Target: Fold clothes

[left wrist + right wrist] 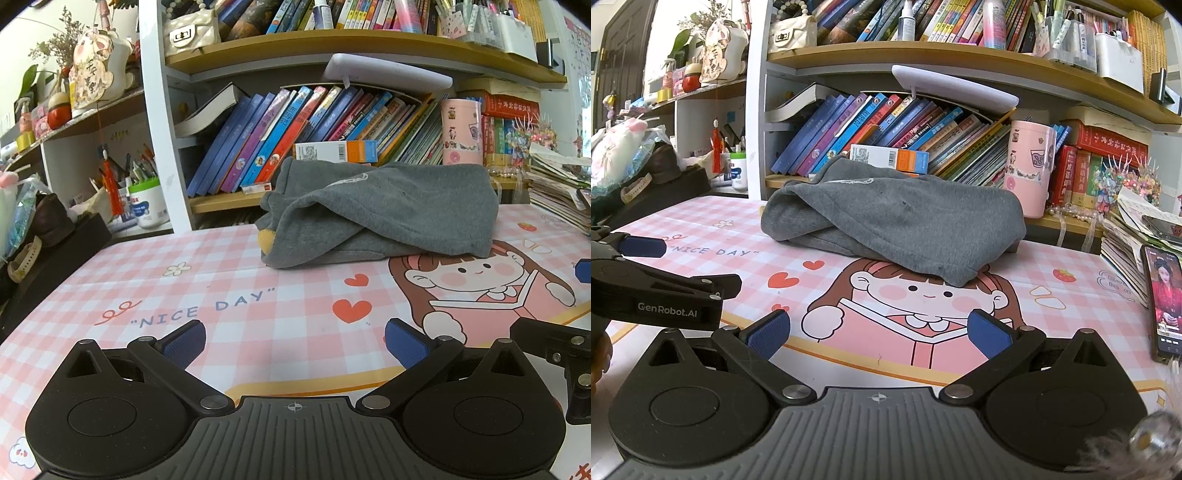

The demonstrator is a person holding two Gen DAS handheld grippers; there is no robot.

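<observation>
Right wrist view, grey garment [897, 218] crumpled mid-table, phone [1163, 302] at right edge.

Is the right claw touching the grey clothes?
Apart. The right wrist view shows the open right claw over bare tablecloth, short of the grey clothes.

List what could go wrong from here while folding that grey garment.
1. The grey garment lies bunched against the low shelf; spreading it may knock the pink cup or the small box behind it.
2. A phone lies at the table's right side near the right gripper; a sweep could push it.
3. Both grippers, the left gripper too, are open and close together; they might collide.
</observation>
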